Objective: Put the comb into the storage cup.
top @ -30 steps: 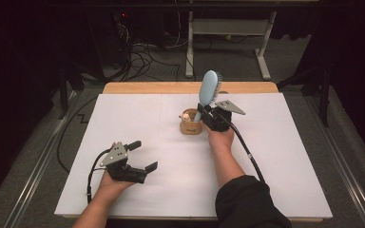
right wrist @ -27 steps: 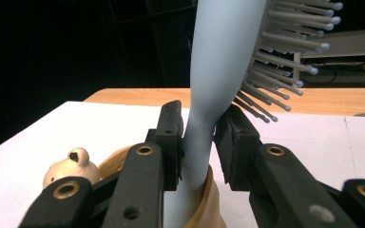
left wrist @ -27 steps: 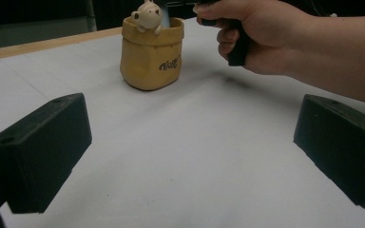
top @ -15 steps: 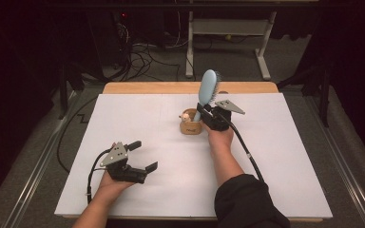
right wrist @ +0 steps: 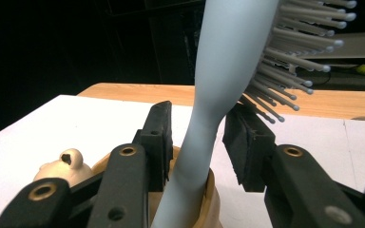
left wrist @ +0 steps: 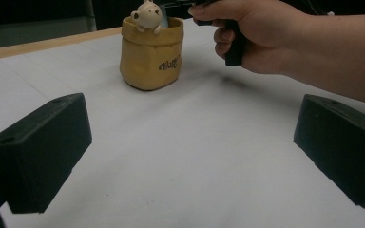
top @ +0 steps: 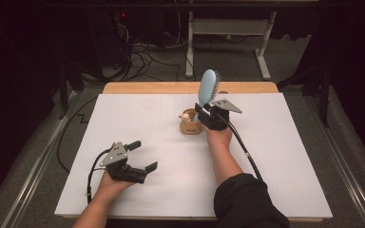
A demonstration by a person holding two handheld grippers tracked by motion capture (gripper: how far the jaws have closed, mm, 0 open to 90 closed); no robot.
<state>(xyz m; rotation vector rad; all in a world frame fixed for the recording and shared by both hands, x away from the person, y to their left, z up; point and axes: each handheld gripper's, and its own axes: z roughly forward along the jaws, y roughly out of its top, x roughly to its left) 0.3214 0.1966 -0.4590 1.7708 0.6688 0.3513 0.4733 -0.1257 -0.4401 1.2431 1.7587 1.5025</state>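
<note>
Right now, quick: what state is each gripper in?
Left gripper: open, holding nothing, resting on the white table.
Right gripper: jaws just opening, pads off the pale blue plastic hairbrush standing in the tan pot.

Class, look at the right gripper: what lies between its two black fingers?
The pale blue plastic hairbrush, handle standing in the tan pouch-shaped holder. The right gripper view shows gaps beside both fingers, which have just been opening.
</note>
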